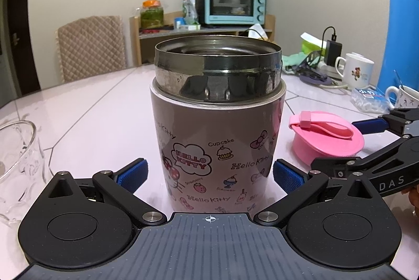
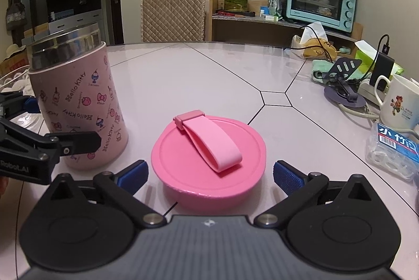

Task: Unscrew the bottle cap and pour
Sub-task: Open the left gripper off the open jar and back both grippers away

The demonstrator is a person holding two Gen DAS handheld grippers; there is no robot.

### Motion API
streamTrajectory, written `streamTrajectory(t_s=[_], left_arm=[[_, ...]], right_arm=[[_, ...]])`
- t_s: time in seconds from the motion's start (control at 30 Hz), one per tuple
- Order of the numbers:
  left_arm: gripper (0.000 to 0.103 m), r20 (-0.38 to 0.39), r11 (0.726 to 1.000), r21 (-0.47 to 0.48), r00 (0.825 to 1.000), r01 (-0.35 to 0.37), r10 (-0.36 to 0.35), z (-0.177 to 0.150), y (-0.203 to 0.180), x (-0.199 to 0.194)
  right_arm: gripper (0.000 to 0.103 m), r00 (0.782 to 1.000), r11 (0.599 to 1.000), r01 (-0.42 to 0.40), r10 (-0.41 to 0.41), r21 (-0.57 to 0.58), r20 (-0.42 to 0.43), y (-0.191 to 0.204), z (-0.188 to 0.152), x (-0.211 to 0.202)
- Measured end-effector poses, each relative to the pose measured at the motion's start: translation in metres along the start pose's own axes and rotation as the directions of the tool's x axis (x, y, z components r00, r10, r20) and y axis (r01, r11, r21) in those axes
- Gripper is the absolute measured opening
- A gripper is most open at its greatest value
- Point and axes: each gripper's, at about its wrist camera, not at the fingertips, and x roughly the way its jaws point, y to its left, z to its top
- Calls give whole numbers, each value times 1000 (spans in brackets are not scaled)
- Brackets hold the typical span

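A pink Hello Kitty jar (image 1: 217, 136) stands upright on the table with its steel mouth (image 1: 217, 55) uncovered. My left gripper (image 1: 209, 170) is open around its lower body, and a strip of table shows between the left pad (image 1: 133, 172) and the jar wall. The pink lid (image 2: 209, 149) with a strap handle lies flat on the table to the right of the jar (image 2: 78, 102). My right gripper (image 2: 209, 170) is open around the lid, its blue pads (image 2: 285, 175) clear of the rim on both sides. The jar's contents are hidden.
A clear glass bowl (image 1: 18, 149) sits at the left beside the jar. Right of the lid are a white mug (image 2: 398, 102), a box of floss picks (image 2: 392, 154), a phone stand (image 2: 345, 76) and cables. A tall blue thermos (image 1: 400, 31) stands at the far right.
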Motion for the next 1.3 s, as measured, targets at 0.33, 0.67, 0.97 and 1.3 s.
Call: streamTrajectory(t_s=[0.33, 0.67, 0.97, 1.3], left_arm=[[103, -9, 1000, -6, 1000, -11, 11, -1, -3, -2], [103, -22, 999, -23, 999, -36, 36, -6, -6, -10], [103, -30, 998, -43, 998, -52, 51, -12, -11, -21], [103, -33, 995, -69, 997, -77, 75, -17, -20, -36]], right_arm=[[103, 1000, 1000, 5, -5, 14, -1, -2, -5, -11], [103, 1000, 1000, -2, 1, 26, 17, -3, -10, -28], [103, 999, 999, -16, 14, 41, 37, -6, -14, -43], [103, 998, 998, -33, 30, 55, 54, -9, -18, -55]])
